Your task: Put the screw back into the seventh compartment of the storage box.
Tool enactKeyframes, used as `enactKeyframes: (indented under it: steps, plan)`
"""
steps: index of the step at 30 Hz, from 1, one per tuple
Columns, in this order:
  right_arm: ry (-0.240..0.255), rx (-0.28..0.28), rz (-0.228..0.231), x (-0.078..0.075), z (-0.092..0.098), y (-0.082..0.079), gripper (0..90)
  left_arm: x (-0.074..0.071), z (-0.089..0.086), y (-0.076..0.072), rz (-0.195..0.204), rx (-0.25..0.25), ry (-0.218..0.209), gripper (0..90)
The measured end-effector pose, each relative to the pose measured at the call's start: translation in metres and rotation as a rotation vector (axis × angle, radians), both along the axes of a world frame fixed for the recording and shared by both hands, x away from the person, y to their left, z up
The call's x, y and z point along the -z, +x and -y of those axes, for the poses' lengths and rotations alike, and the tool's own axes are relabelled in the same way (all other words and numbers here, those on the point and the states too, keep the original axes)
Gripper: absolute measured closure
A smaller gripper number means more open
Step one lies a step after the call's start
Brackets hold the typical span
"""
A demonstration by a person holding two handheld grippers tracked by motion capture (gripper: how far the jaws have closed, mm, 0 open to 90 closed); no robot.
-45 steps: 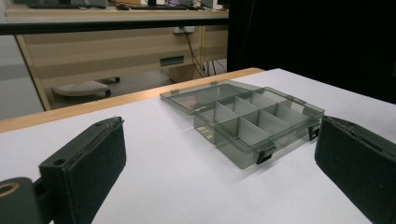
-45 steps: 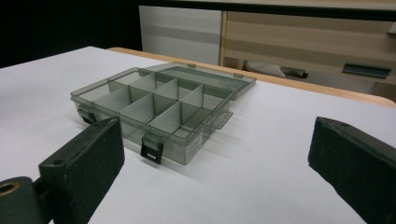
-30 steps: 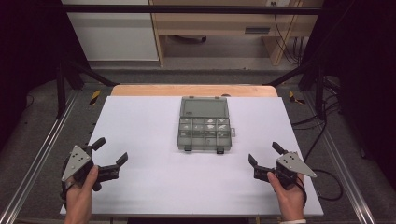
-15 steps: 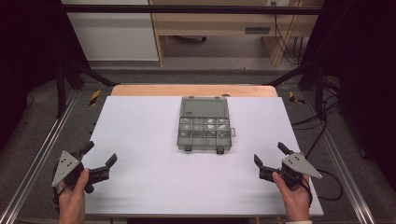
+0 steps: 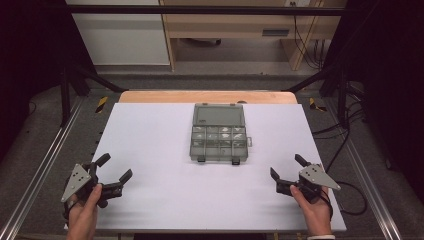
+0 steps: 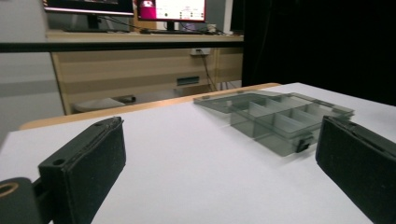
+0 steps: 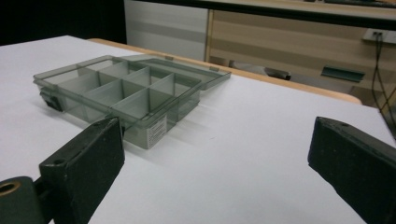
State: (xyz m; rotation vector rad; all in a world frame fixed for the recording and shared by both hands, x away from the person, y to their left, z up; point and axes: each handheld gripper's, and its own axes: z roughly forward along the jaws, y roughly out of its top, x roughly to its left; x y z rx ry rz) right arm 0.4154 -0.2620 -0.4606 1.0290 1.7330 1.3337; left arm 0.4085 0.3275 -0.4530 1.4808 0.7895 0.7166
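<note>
organiser box [image 5: 218, 133] mid white table [image 5: 150, 135], dark curtains around; both grippers' jaws apart, empty

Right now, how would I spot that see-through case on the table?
Find the white tabletop. Toward its far middle lies a smoky grey translucent plastic compartment box, divided into small cells. Its lid is folded open flat behind it, and nothing else lies on the table.

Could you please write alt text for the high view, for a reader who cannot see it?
A grey compartment box sits at the far middle of a white table, lid open. At the near edge, a person's hands hold the left gripper and right gripper, both open and empty, far apart on either side of the box.
</note>
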Motion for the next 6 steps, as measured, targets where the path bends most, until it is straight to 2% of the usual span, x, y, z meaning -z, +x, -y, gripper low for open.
enactKeyframes:
  steps: [2,4,6]
  plan:
    - [0.006,-0.004,-0.01,0.001,-0.001,0.002,4.0,0.003,0.005,0.0,-0.021,0.034,0.01,1.5]
    - [0.034,0.001,-0.014,0.003,-0.001,0.004,4.0,0.004,0.01,0.002,-0.034,0.059,0.026,1.5]
    - [0.032,0.008,-0.02,0.003,0.0,0.006,4.2,0.004,0.015,0.003,-0.034,0.085,0.063,1.5]
